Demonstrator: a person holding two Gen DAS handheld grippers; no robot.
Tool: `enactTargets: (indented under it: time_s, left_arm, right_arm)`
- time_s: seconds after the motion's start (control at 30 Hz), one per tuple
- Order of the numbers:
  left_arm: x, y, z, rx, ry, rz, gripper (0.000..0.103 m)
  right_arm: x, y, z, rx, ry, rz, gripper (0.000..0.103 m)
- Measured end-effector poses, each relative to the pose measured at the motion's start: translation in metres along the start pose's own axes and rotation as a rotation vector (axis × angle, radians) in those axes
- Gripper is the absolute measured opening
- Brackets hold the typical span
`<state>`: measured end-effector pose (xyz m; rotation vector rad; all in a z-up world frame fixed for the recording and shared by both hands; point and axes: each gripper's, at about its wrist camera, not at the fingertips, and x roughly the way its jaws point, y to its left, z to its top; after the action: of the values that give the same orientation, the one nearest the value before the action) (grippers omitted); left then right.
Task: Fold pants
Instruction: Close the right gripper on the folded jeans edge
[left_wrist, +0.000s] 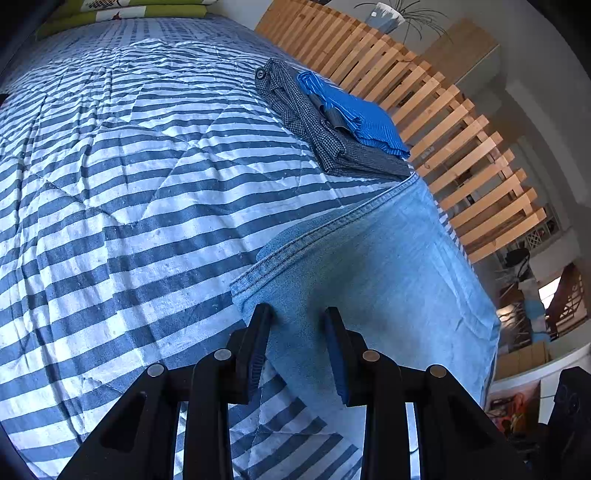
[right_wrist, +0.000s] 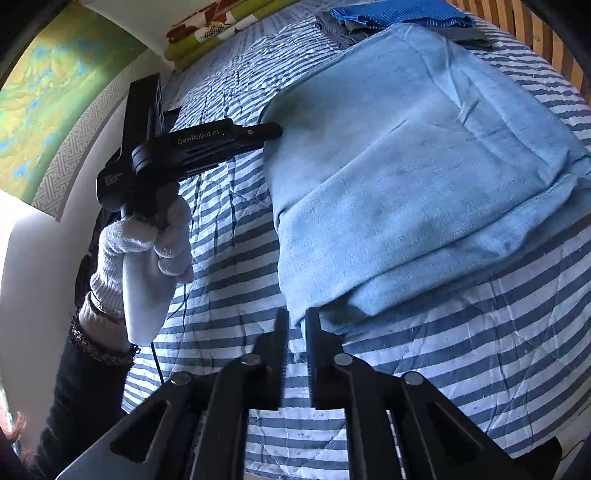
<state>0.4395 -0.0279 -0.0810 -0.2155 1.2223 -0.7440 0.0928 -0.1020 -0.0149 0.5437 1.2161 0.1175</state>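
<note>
Light blue jeans (right_wrist: 406, 166) lie folded into a thick rectangle on the striped bedspread (right_wrist: 480, 350). My right gripper (right_wrist: 297, 315) is at their near corner. Its jaws stand a narrow gap apart, the corner's edge just between the tips, the cloth flat and not lifted. In the left wrist view the jeans (left_wrist: 369, 258) show a stitched seam edge. My left gripper (left_wrist: 297, 315) stands open over that edge, both fingertips resting on the denim, which lies flat between them. From the right wrist view the left gripper (right_wrist: 271, 131) touches the jeans' far left edge, held by a white-gloved hand (right_wrist: 147, 251).
A stack of folded clothes, a dark checked garment (left_wrist: 325, 136) under a bright blue one (left_wrist: 354, 114), sits beyond the jeans by the wooden slatted rail (left_wrist: 443, 122). Green pillows (right_wrist: 221, 26) lie at the bed's head. The bedspread (left_wrist: 129, 184) stretches bare to the left.
</note>
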Motion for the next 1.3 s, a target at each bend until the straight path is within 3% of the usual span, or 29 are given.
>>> enactTargets:
  time_s: [0.17, 0.33, 0.53, 0.63, 0.77, 0.9, 1.03, 1.1, 1.17, 1.3]
  left_arm:
    - [-0.001, 0.000, 0.000, -0.002, 0.002, -0.001, 0.033]
    - [0.001, 0.000, 0.000, 0.001, 0.002, 0.006, 0.033]
    - [0.001, -0.001, 0.000, 0.016, 0.006, 0.014, 0.033]
    - [0.002, -0.002, 0.000, 0.022, 0.006, 0.019, 0.033]
    - [0.002, -0.001, 0.000, 0.011, 0.008, 0.012, 0.033]
    - [0.002, -0.003, -0.001, 0.030, 0.017, 0.017, 0.033]
    - [0.002, -0.003, -0.001, 0.030, 0.015, 0.013, 0.033]
    - [0.002, -0.003, -0.001, 0.029, 0.017, 0.009, 0.033]
    - [0.002, -0.003, -0.001, 0.029, 0.017, 0.010, 0.033]
    - [0.002, -0.004, -0.002, 0.040, 0.017, 0.018, 0.033]
  right_arm:
    - [0.016, 0.005, 0.007, -0.003, 0.015, -0.099, 0.017]
    - [0.026, 0.013, 0.012, -0.007, 0.011, -0.120, 0.024]
    - [0.013, 0.006, 0.009, 0.041, -0.022, -0.050, 0.023]
    - [0.000, 0.015, 0.010, 0.015, -0.075, -0.057, 0.023]
    - [0.008, 0.019, 0.010, -0.016, -0.031, -0.082, 0.023]
    - [0.008, -0.006, 0.001, 0.094, 0.015, -0.021, 0.023]
    - [-0.001, -0.022, 0.004, 0.114, -0.043, -0.008, 0.024]
    - [-0.005, -0.025, 0.010, 0.123, -0.063, 0.019, 0.031]
    - [-0.002, -0.029, 0.014, 0.142, -0.055, 0.000, 0.035]
    - [0.006, -0.042, 0.013, 0.221, -0.032, 0.083, 0.035]
